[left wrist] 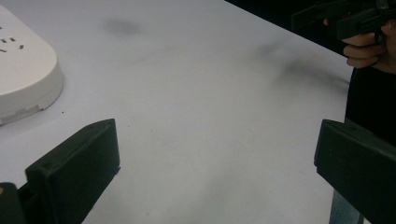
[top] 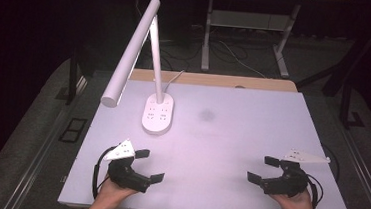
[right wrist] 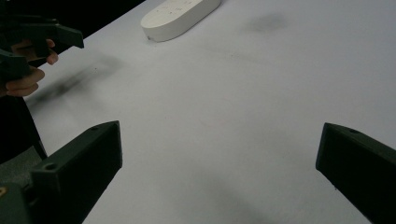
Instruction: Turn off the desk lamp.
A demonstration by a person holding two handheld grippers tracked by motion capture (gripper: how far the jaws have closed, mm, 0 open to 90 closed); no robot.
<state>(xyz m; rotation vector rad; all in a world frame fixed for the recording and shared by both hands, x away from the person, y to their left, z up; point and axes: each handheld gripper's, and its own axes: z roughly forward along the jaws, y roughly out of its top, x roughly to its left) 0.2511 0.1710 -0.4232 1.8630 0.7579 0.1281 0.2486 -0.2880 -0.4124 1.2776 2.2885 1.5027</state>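
A white desk lamp (top: 136,50) stands at the back left of the white table (top: 231,138), its oval base (top: 157,113) marked with small button symbols and its long head reaching out to the left. My left gripper (top: 151,166) rests near the front left edge, open, with nothing between its jaws. Near the front right edge my right gripper (top: 262,170) is open too and holds nothing. The left gripper (left wrist: 215,154) sees the lamp base (left wrist: 23,79) at its left. From the right gripper (right wrist: 217,158), the lamp base (right wrist: 180,16) lies far ahead.
A faint dark smudge (top: 206,115) marks the table right of the lamp base. A wooden strip (top: 215,80) runs along the table's far edge. Behind it stands a desk frame (top: 249,34) with cables on the floor. The surroundings are dark.
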